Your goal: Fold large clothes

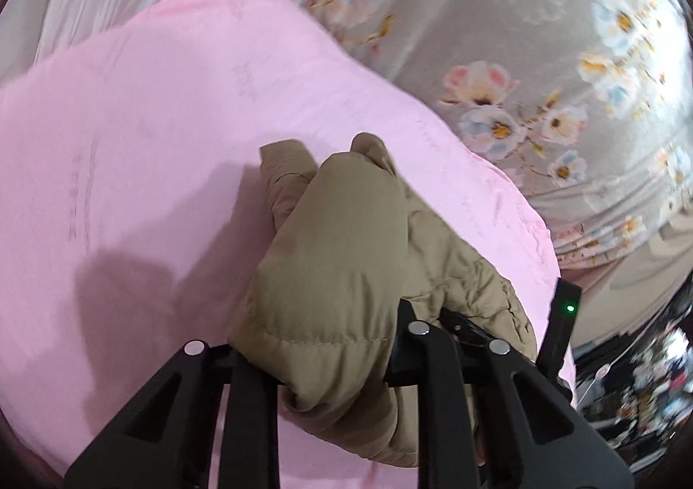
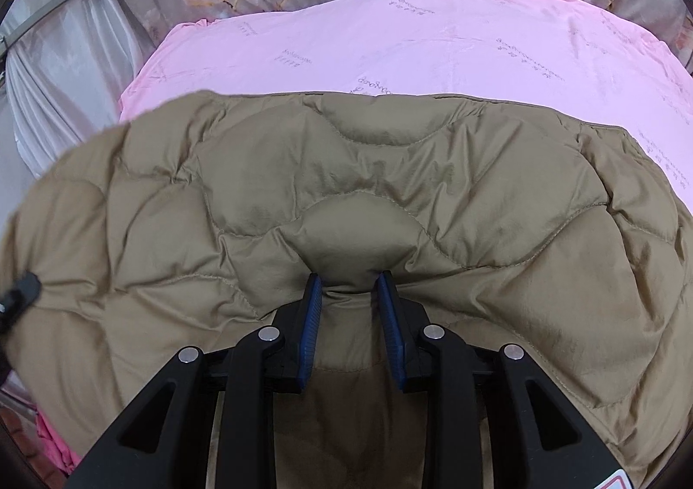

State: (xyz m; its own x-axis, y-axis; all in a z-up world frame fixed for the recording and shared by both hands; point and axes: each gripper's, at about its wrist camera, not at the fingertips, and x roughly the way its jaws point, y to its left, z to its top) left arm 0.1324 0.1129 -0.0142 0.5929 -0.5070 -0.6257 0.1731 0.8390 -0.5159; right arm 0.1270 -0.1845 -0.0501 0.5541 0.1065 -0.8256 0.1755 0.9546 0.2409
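Tan quilted puffer jacket (image 2: 390,186), bunched, on pink sheet (image 2: 433,47)

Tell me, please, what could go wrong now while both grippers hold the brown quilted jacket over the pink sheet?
1. The right gripper pinches only a small fold of the puffy jacket; it may slip out.
2. The left gripper is buried in a bunched part, so its grip is hard to judge.
3. Dragging could wrinkle the pink sheet.
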